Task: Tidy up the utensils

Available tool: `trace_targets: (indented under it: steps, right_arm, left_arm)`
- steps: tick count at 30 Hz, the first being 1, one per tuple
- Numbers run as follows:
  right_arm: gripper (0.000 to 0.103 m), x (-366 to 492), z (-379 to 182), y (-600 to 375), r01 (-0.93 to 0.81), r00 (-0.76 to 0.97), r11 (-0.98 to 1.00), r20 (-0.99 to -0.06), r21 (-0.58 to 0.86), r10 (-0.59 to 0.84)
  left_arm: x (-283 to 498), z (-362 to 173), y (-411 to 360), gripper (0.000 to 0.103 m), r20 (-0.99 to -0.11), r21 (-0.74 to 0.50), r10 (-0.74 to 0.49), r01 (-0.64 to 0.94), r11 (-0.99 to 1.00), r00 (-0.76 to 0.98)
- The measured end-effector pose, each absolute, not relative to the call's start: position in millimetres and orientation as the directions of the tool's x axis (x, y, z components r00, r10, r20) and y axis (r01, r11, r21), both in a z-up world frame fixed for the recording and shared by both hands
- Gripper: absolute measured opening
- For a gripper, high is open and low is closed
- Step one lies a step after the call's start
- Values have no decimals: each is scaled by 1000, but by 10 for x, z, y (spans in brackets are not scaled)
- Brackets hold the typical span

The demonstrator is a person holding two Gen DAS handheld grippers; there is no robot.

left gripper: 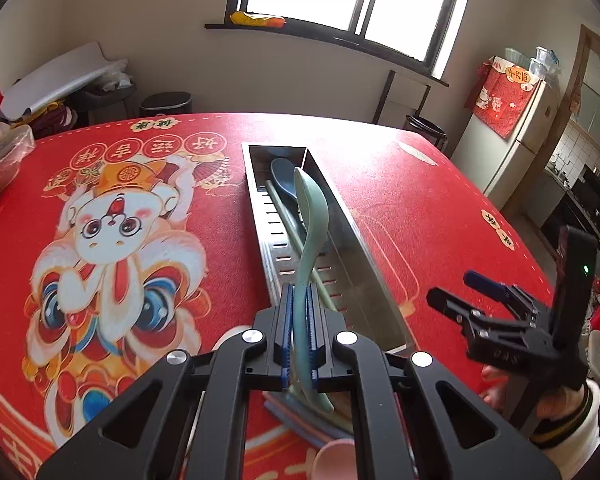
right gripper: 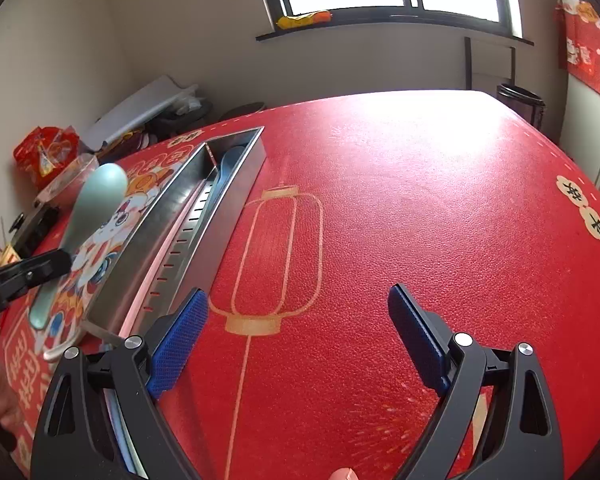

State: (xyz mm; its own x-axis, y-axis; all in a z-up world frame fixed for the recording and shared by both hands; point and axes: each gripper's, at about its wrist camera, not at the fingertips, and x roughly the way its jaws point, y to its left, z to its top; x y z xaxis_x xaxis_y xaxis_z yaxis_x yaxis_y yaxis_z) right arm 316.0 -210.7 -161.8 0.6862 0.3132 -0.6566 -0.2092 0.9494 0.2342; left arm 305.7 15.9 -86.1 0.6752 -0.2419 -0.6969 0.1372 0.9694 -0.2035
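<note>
— Where is the green spoon?

— In the middle of the left view, pinched tight in the left gripper. Its bowl points up the frame, lined up with the long metal tray just past it.

— And the right gripper?

— Wide apart, holding nothing.

left tongs: clamped, tilted down | right tongs: spread wide, empty
</note>
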Motion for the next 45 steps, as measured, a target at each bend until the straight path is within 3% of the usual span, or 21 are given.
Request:
trace_targets:
  steps: [11, 18, 24, 28, 30, 35, 40, 45]
  right_arm:
    - [88, 3166, -1645, -2101, -212, 674, 948, -668, 236, 317]
    - [88, 3185, -1649, -2107, -216, 671, 946, -667, 241, 323]
    - [88, 3203, -1655, -2113, -215, 668, 945, -669, 246, 326]
    - [88, 3216, -1666, -2133, -214, 664, 944, -670, 253, 330]
    - [88, 3215, -1668, -2143, -213, 666, 942, -667, 259, 334]
    - [88, 3208, -1671, -2164, -214, 668, 937, -659, 276, 346]
    - [88, 3196, -1664, -2218, -210, 675, 929, -642, 305, 363]
    - [88, 3179, -1625, -2228, -218, 694, 925, -617, 312, 372]
  left_arm:
    - [4243, -1067, -102, 7, -791, -126, -130, 49, 991, 598]
    - [4507, -1178, -208, 7, -818, -15, -36, 42, 999, 575]
    - [4545, -1223, -270, 10, -825, 9, -33, 72, 997, 565]
    - [4461, -1124, -242, 39, -807, -39, -89, 98, 994, 584]
    - [4384, -1059, -213, 48, -797, -53, -104, 103, 993, 594]
    - [4020, -869, -141, 90, -762, -52, -134, 146, 988, 633]
    - [3465, -753, -9, 97, -726, 10, -124, 190, 982, 676]
    - [2846, -767, 320, 97, -695, 32, -122, 199, 979, 708]
